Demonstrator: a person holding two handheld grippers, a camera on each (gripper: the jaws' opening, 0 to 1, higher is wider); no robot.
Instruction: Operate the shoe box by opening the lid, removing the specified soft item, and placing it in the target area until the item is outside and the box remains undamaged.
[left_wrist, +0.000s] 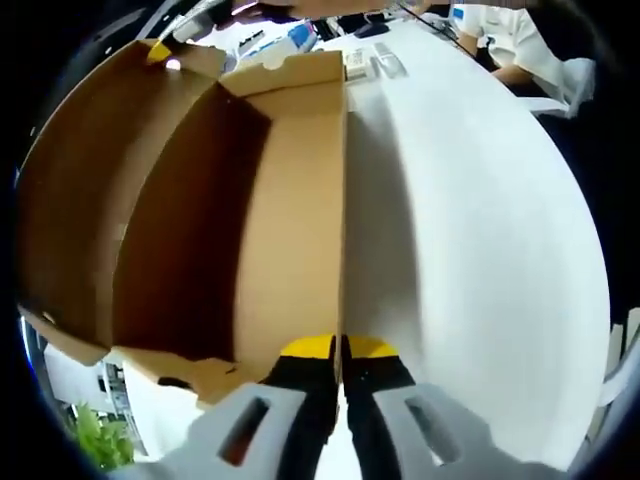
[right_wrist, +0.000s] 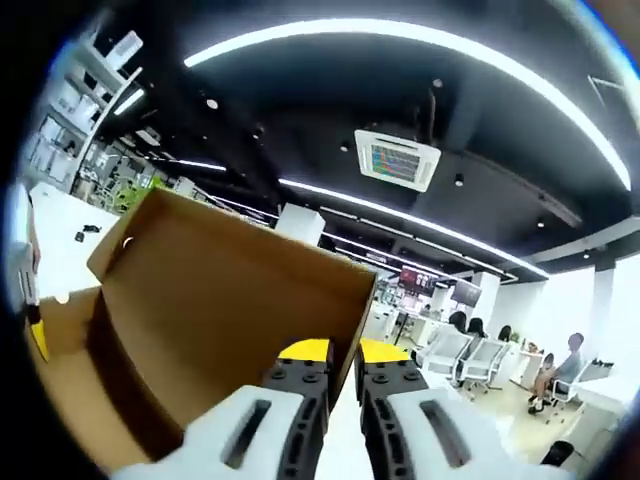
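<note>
Cardboard shoe box (left_wrist: 200, 200) lies open on the white worktop (left_wrist: 480, 220), just ahead-left of the left hand-held gripper (left_wrist: 340, 352), whose jaws are clenched on the box's side wall edge. The right hand-held gripper (right_wrist: 340, 352) likewise pinches the raised lid (right_wrist: 250, 290). Opening looks done; no soft item is visible inside. Next, one jaw pair must release and reach in. Seated people (left_wrist: 500, 40) and clutter (left_wrist: 370, 60) lie beyond.
</note>
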